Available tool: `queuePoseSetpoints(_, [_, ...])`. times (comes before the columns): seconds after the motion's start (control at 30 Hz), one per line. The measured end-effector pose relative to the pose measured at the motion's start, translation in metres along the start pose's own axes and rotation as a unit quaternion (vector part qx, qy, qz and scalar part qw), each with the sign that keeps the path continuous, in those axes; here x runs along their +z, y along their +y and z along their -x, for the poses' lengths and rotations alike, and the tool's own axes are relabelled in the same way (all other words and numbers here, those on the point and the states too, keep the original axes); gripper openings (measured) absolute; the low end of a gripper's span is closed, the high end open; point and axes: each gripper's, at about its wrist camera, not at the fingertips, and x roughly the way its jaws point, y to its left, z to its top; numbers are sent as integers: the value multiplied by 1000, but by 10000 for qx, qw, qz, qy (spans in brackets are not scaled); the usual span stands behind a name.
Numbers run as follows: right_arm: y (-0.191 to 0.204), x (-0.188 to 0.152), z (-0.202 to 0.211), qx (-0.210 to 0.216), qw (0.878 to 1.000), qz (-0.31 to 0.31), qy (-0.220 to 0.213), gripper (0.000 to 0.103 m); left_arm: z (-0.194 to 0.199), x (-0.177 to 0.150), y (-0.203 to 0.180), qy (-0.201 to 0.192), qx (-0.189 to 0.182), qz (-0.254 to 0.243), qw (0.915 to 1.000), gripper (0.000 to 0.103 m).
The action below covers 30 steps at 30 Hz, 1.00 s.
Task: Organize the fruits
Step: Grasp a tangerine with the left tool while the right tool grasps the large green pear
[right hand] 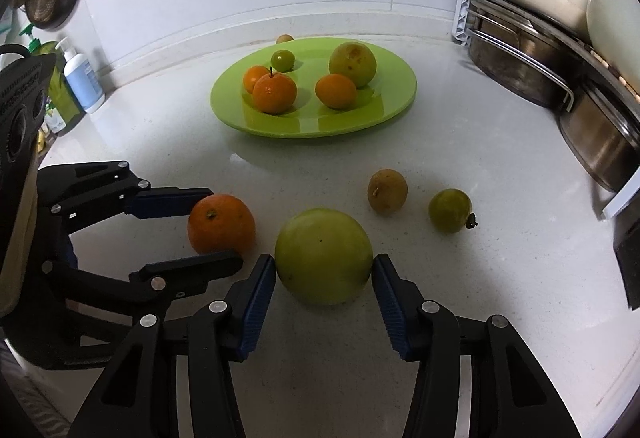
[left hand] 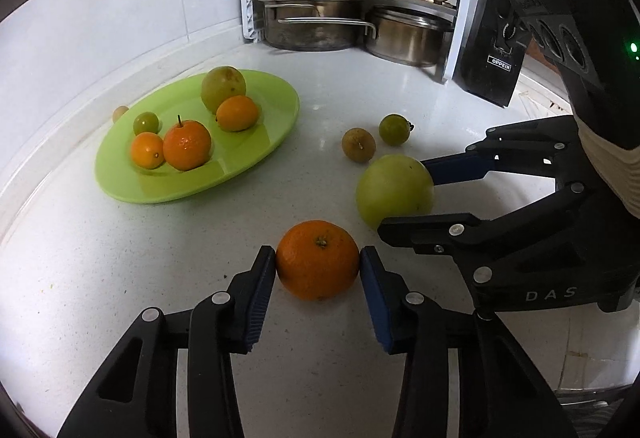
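My left gripper [left hand: 318, 258] has its pads touching both sides of an orange [left hand: 317, 259] that rests on the white counter. My right gripper [right hand: 324, 264] has its pads touching both sides of a large green fruit [right hand: 324, 256] on the counter; it also shows in the left wrist view [left hand: 394, 190]. A green plate [left hand: 256, 146] holds several fruits: oranges, a small green one and a large yellow-green one. The plate also shows in the right wrist view [right hand: 384, 106]. A brown fruit [right hand: 387, 190] and a small green fruit [right hand: 450, 210] lie loose on the counter.
A rack of pots [left hand: 348, 18] stands at the back, with a black box [left hand: 490, 50] beside it. Soap bottles [right hand: 80, 78] stand at the far left by the wall. A small brown fruit [right hand: 285, 38] lies behind the plate.
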Motion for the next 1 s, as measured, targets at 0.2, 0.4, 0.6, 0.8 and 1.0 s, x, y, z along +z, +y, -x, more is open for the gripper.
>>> queuePoseSetpoints(0.2, [3, -2, 1, -32, 10000, -60, -30, 50, 7, -3, 7, -28, 105, 175, 9998, 43])
queuePoseSetpoints(0.4, [9, -3, 7, 4, 9998, -157, -113, 50, 21, -7, 13, -111, 191, 369, 9991, 42])
queuePoseSetpoints(0.6, [14, 3, 22, -67, 9991, -268, -307, 50, 38, -8, 18, -259, 316, 516, 9978, 42])
queuePoseSetpoints(0.8, [21, 16, 34, -107, 9984, -256, -487, 50, 56, 0, 25, -529, 468, 527, 9961, 42])
queuePoseSetpoints(1.0, [29, 34, 44, -133, 9972, -180, -709, 50, 71, 13, 37, -763, 650, 466, 9939, 42])
